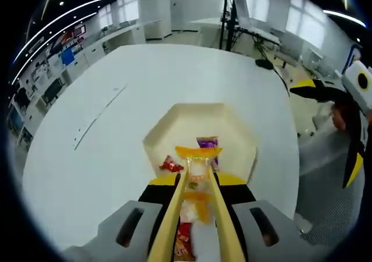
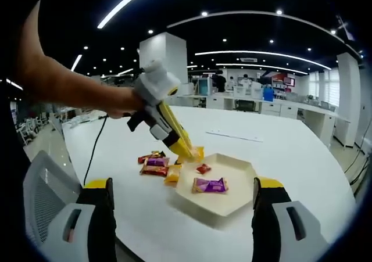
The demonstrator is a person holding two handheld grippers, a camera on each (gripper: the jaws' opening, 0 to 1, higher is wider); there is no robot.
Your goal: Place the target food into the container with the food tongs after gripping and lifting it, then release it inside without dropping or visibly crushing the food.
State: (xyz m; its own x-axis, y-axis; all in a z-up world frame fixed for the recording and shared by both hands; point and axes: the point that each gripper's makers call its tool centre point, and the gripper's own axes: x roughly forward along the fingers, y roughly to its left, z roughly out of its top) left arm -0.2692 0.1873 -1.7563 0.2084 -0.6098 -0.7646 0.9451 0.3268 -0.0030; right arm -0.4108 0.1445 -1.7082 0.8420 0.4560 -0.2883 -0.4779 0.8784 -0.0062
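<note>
At centre frame, the left tool (image 1: 199,157), pressed onto the tongs (image 1: 224,227), pinches an orange snack packet (image 1: 198,153) over the hexagonal tray's (image 1: 232,119) near rim; the right tool (image 2: 183,207) is spread.

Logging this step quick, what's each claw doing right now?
Left claw: closed on the tongs, which pinch an orange-wrapped snack above the tray.
Right claw: open, holding nothing.

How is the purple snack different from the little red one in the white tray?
In the right gripper view, the purple snack is larger than the red snack. The purple snack is long and flat; the red snack is small and squarish. The purple snack lies near the front of the tray; the red snack lies further back, closer to the tongs. Both are wrapped and rest loose inside the tray.
</note>
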